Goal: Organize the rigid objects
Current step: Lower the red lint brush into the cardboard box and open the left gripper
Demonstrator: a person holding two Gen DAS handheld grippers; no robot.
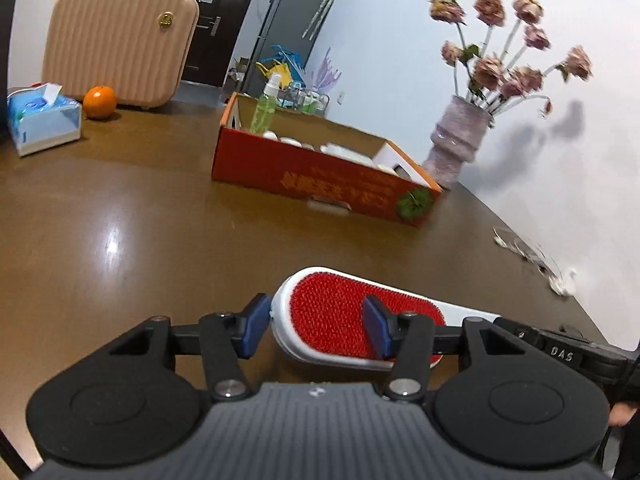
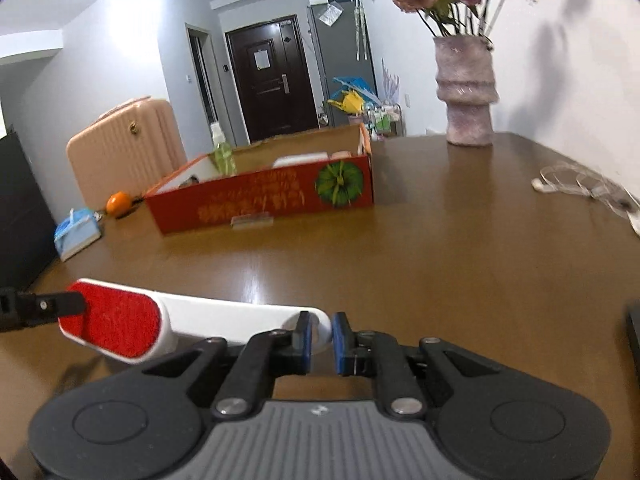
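A lint brush (image 1: 328, 312) with a white body and a red bristle pad hangs just above the brown table (image 1: 140, 240). My left gripper (image 1: 316, 328) is shut on its red head, one blue pad against the white rim and the other on the red face. In the right wrist view the brush (image 2: 224, 316) runs left from my right gripper (image 2: 323, 340), which is shut on the white handle's rounded end. Ahead stands an open red cardboard box (image 1: 320, 176) (image 2: 260, 200), which holds white items and a green spray bottle (image 1: 266, 104).
A vase of dried roses (image 1: 456, 148) stands by the wall behind the box. A tissue pack (image 1: 44, 120), an orange (image 1: 100, 102) and a pink suitcase (image 1: 120, 44) sit at the far left. A clear cable (image 2: 580, 184) lies along the right edge.
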